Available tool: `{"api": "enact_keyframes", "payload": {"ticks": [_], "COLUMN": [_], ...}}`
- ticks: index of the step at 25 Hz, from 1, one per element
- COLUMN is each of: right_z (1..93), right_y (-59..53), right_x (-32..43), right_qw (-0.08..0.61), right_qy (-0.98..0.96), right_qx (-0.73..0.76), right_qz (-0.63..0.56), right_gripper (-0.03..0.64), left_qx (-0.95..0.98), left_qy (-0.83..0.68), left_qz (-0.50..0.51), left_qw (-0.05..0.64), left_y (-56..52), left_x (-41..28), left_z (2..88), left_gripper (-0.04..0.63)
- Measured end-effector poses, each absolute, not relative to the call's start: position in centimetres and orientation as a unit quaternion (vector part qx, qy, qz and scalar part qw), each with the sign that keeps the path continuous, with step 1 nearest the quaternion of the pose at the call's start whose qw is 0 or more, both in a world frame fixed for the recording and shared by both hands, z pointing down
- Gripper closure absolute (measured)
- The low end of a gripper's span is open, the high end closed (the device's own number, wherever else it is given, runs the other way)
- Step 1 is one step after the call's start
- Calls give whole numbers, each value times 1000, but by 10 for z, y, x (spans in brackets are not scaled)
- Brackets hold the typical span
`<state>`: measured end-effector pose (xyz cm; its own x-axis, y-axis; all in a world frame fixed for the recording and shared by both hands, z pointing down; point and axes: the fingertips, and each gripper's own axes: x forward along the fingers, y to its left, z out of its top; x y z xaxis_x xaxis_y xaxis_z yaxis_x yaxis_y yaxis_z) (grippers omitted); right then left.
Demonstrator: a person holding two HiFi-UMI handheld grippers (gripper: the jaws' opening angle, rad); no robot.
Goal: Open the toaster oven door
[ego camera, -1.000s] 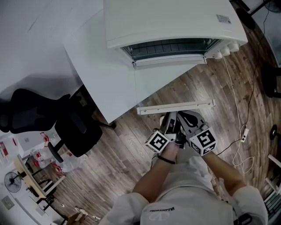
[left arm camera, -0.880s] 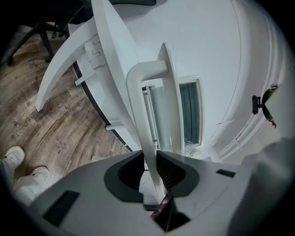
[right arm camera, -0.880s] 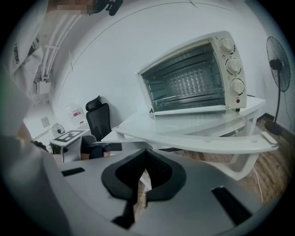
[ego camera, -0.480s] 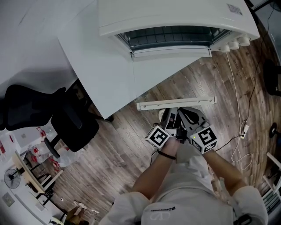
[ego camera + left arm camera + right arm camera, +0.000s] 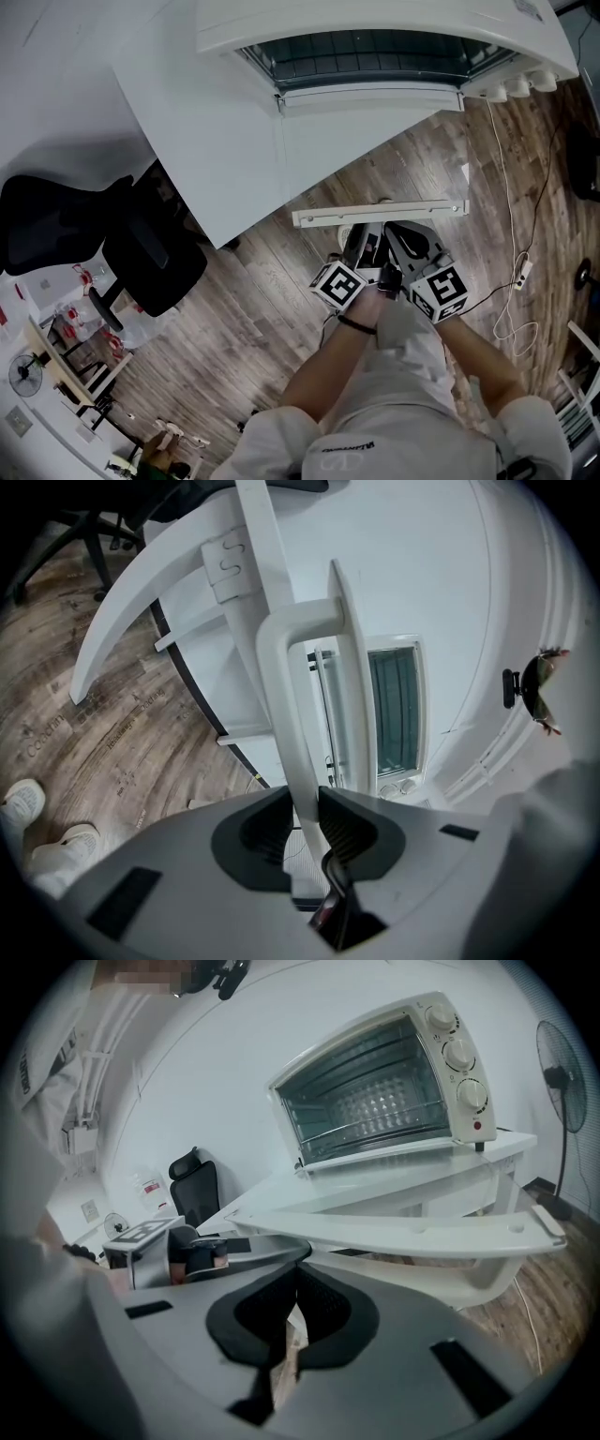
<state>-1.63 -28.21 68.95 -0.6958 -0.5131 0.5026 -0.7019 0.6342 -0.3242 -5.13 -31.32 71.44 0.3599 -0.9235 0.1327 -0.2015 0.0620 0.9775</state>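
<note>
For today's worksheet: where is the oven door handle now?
Head view, centre: the door handle, in front of the toaster oven, is clamped in the left tongs.

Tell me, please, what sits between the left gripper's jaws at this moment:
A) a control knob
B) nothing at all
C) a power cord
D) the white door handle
D: in the left gripper view, the left gripper has its pads pressed on the white bar of the door handle, which runs up from between them toward the toaster oven.
</note>
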Motion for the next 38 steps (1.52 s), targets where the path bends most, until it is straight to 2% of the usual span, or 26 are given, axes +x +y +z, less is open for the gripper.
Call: {"api": "enact_keyframes", "payload": {"ticks": [15,33,38], "right_z": [709,728,726], "right_y": [-285,-256,-242], "right_x": [-16,-11,0], "right_qw": [183,191,195], "right_qy": [-875,-869,-865], "right_qx": [365,361,368], "right_qz": [261,279,281], "right_gripper": [600,600,600], "left_qx": [607,643,640], "left_qy": [-460,-457,-485], "left_qz": [-321,-318,-271], "left_qw": [562,526,531], "left_y": [-318,-300,-260], "left_x": [-51,-55,-68], "left_z": [739,742,765], "left_gripper": [505,494,567]}}
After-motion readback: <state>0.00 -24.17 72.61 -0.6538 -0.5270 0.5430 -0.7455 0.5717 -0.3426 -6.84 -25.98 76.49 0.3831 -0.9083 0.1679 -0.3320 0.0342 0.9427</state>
